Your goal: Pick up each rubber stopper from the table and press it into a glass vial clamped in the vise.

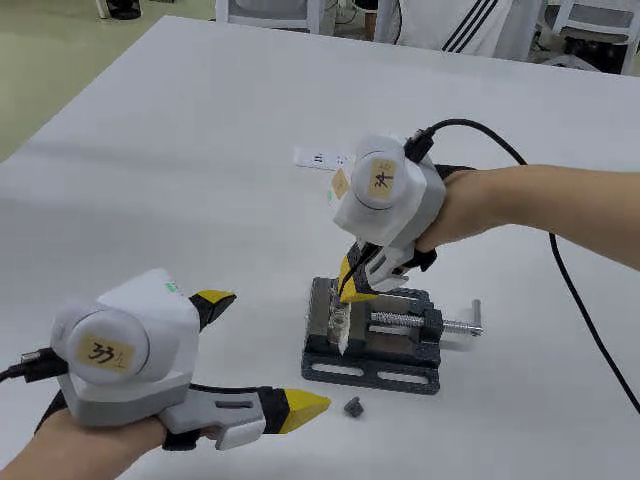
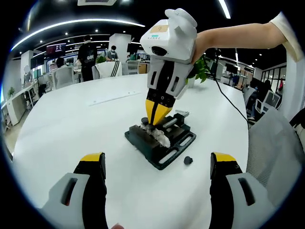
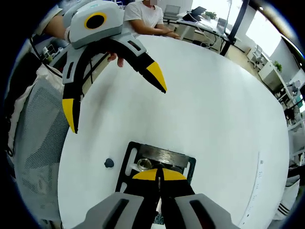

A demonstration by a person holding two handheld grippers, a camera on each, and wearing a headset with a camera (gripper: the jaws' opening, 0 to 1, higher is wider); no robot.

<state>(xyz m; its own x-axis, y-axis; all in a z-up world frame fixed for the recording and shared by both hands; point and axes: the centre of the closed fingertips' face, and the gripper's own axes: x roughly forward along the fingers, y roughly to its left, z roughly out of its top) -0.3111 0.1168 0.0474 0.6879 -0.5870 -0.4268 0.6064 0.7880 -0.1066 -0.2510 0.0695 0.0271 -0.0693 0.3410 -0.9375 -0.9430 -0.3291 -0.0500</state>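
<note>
White tabletop (image 1: 200,150), black metal vise (image 1: 375,365): my right gripper (image 1: 352,290), tips closed, sits over its clear glass vial (image 3: 143,164); left gripper (image 1: 262,350) gapes, ready for the dark rubber stopper (image 1: 352,406) at the vise's six o'clock.

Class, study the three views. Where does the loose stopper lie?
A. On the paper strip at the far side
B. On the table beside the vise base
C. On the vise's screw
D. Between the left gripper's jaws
B: the small dark stopper lies on the bare table just in front of the base of the vise, with nothing touching it.
</note>
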